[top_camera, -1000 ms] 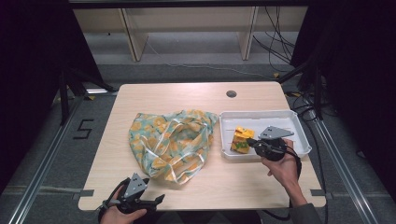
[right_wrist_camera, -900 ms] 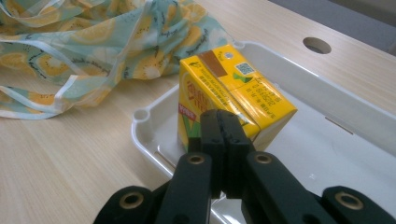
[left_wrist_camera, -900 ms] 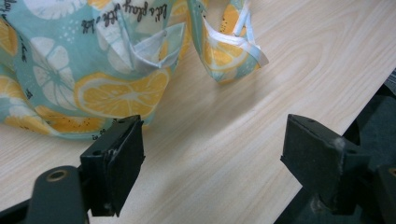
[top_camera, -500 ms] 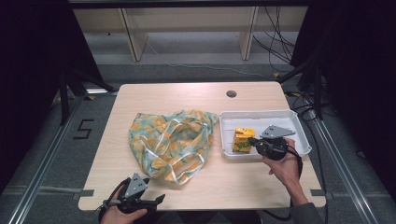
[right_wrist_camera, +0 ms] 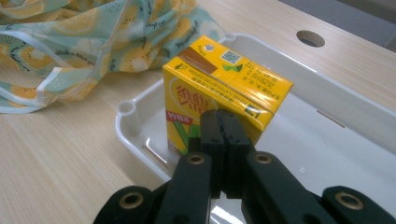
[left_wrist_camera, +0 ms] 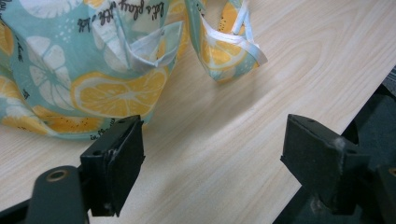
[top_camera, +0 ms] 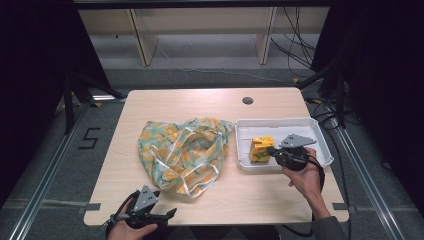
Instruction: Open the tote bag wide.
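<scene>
Step in hand: yellow drink carton (right_wrist_camera: 224, 88) in white tray (top_camera: 320, 137) approached by right gripper (right_wrist_camera: 219, 128), jaws closed, empty. Next: jaws opened, carton gripped. Left gripper (left_wrist_camera: 210, 154) open, idle at 6 o'clock, nr. lemon-print bag (top_camera: 185, 150).

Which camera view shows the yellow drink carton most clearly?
The right gripper view: the yellow drink carton stands close in the white tray, its print and top visible, behind the right gripper. The high view shows it small. The left gripper view faces the bag.
</scene>
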`<state>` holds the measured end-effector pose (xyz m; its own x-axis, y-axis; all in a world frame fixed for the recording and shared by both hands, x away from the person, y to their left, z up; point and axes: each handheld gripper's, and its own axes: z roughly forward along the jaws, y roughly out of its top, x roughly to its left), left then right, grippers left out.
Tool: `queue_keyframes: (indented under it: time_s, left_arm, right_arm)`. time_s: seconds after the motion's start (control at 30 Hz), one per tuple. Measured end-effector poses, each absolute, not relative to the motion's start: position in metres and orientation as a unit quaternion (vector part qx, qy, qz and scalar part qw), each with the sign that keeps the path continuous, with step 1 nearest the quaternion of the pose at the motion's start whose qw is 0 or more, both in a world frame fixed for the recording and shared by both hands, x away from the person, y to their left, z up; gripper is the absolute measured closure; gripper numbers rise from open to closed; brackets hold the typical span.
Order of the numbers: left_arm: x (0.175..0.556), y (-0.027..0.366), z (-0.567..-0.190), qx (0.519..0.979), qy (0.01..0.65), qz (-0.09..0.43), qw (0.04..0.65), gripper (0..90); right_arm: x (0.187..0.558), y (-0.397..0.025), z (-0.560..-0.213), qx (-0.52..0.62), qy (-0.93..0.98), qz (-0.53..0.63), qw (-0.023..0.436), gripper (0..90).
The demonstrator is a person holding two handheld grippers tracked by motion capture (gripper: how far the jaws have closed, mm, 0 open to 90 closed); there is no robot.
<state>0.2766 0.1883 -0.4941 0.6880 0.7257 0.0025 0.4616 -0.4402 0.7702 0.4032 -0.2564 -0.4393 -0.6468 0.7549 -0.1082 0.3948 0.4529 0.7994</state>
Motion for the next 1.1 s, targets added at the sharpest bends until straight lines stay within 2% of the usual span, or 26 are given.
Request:
queue_keyframes:
  time_s: [0.27,0.33,0.5,0.67,0.83,0.93,1.1]
  left_arm:
    - [0.277,0.189,-0.494,0.832,0.356,0.169,0.39,20.1]
    - [0.277,0.189,-0.494,0.832,0.357,0.169,0.389,20.1]
    - [0.277,0.189,-0.494,0.833,0.356,0.17,0.389,20.1]
    - [0.277,0.188,-0.494,0.83,0.36,0.169,0.391,20.1]
    - [0.277,0.188,-0.495,0.824,0.372,0.168,0.394,20.1]
    - [0.278,0.191,-0.494,0.833,0.357,0.171,0.386,20.1]
    - [0.277,0.189,-0.494,0.825,0.374,0.167,0.39,20.1]
  right_arm:
    - [0.404,-0.261,-0.44,0.356,0.819,0.384,0.234,90.0]
    - [0.404,-0.261,-0.439,0.363,0.82,0.382,0.222,90.0]
    - [0.405,-0.263,-0.44,0.355,0.819,0.387,0.232,90.0]
    - [0.398,-0.261,-0.434,0.359,0.81,0.406,0.224,83.2]
    - [0.389,-0.263,-0.427,0.376,0.792,0.422,0.232,80.5]
    - [0.385,-0.266,-0.427,0.384,0.785,0.425,0.238,80.0]
    - [0.381,-0.273,-0.433,0.397,0.775,0.428,0.242,76.4]
